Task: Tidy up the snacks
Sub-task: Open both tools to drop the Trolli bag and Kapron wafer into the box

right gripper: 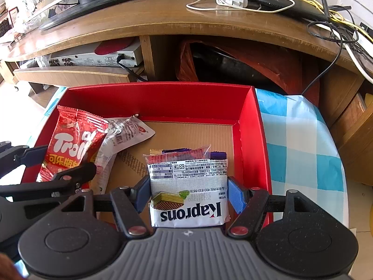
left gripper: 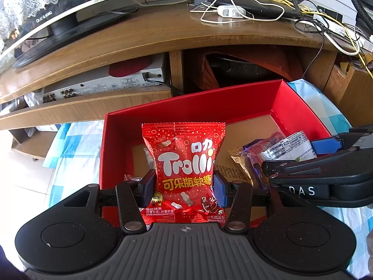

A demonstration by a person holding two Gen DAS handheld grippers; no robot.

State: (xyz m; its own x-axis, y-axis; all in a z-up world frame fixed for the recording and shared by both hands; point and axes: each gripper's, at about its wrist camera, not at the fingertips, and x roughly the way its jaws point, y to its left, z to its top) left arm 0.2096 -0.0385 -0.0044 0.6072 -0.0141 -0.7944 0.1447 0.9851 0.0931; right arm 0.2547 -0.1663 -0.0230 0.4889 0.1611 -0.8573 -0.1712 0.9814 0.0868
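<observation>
My left gripper (left gripper: pixel 185 186) is shut on a red Trolli gummy bag (left gripper: pixel 184 161), which stands upright over the near left part of the red box (left gripper: pixel 191 102). In the right wrist view the same bag (right gripper: pixel 70 144) leans at the box's left side, in the left gripper (right gripper: pixel 58 163). My right gripper (right gripper: pixel 188 196) is shut on a white Kaprons wafer pack (right gripper: pixel 188 186), its blue pads against both edges, over the box's near right part (right gripper: pixel 247 126). Gold, red and purple packets (right gripper: pixel 179 152) lie under it. The right gripper (left gripper: pixel 326 154) also shows from the left wrist.
The box has a cardboard floor (right gripper: pixel 191 135) and stands on a blue and white checked cloth (right gripper: pixel 300 135). A clear printed packet (right gripper: pixel 126 130) lies inside at the left. Behind is a wooden TV stand (left gripper: pixel 163 32) with a router, cables (left gripper: pixel 233 11) and a silver AV unit (left gripper: pixel 105 84).
</observation>
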